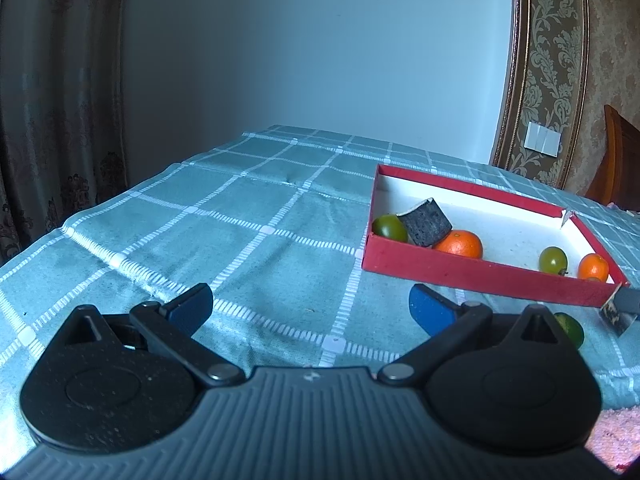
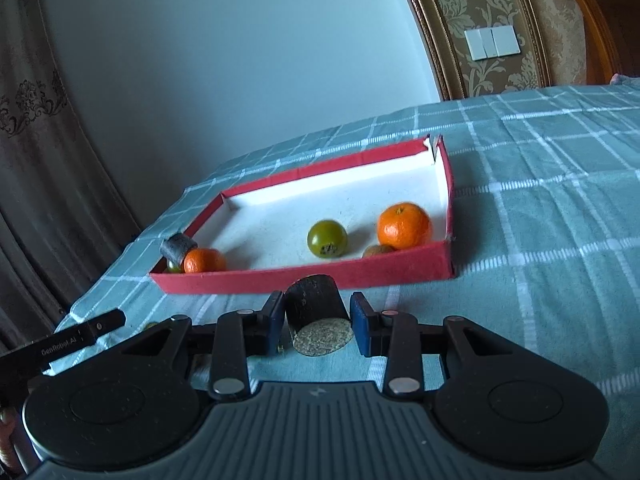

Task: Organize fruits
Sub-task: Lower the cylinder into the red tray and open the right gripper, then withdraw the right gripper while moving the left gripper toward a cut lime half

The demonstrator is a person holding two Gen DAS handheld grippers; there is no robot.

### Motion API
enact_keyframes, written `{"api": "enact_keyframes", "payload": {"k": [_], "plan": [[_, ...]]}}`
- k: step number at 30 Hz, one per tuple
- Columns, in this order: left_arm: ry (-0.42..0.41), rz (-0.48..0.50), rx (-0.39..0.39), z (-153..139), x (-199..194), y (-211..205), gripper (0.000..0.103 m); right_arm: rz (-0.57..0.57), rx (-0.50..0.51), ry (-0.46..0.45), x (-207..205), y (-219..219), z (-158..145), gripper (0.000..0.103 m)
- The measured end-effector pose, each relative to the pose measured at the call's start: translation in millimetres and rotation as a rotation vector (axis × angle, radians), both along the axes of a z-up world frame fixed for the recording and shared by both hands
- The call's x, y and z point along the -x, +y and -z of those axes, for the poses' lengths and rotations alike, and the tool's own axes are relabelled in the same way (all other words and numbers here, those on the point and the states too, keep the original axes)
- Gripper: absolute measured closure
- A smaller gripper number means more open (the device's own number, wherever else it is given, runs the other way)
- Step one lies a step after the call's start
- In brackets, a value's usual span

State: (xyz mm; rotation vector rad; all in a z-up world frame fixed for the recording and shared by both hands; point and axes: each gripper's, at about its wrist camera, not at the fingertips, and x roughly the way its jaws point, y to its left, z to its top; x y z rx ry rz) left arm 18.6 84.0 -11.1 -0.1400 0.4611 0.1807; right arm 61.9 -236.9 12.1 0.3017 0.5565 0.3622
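A red box [image 2: 304, 278] with a white floor lies on the checked cloth. Inside it are two oranges [image 2: 404, 226] [image 2: 204, 260], a green fruit [image 2: 327, 239], a small brown fruit [image 2: 378, 251] and a dark cylinder piece [image 2: 178, 248] with another green fruit [image 1: 390, 227] beside it. My right gripper [image 2: 316, 320] is shut on a second dark cylinder piece [image 2: 316, 308] with a pale cut end, just in front of the box's near wall. My left gripper [image 1: 310, 308] is open over bare cloth, left of the box [image 1: 460, 274]. One green fruit [image 1: 570, 328] lies on the cloth behind its right finger.
The teal checked cloth [image 1: 248, 216] covers the table and drops off at the left edge near a curtain [image 1: 60, 100]. A wall stands behind the table, and a wooden chair back [image 1: 616, 160] is at the far right. A black part of the left tool [image 2: 80, 336] shows beside my right gripper.
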Motion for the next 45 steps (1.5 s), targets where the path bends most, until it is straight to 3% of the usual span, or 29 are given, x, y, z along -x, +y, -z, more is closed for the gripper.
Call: {"api": "enact_keyframes", "payload": {"k": [15, 22, 30, 36, 38, 45], "plan": [[0.007, 0.011, 0.008, 0.2, -1.2, 0.6, 0.000, 0.042, 0.044, -0.083, -39.2, -2.2, -41.5, 0.068], [0.014, 0.017, 0.024, 0.8, -3.3, 2.3, 0.000, 0.046, 0.083, -0.040, -69.6, 1.8, -29.2, 0.068], [0.025, 0.025, 0.035, 1.5, -5.6, 3.4, 0.000, 0.056, 0.041, -0.010, -77.7, -1.3, -14.9, 0.069], [0.020, 0.021, 0.037, 1.5, -4.8, 4.0, 0.000, 0.088, 0.002, -0.043, -48.5, -13.9, -21.6, 0.068], [0.016, 0.021, 0.033, 1.3, -3.9, 3.4, 0.000, 0.095, -0.004, -0.050, -31.0, -17.7, -20.8, 0.062], [0.005, 0.042, 0.016, 0.1, -1.9, 0.7, 0.000, 0.116, 0.055, -0.072, 27.9, -19.8, 1.8, 0.060]]}}
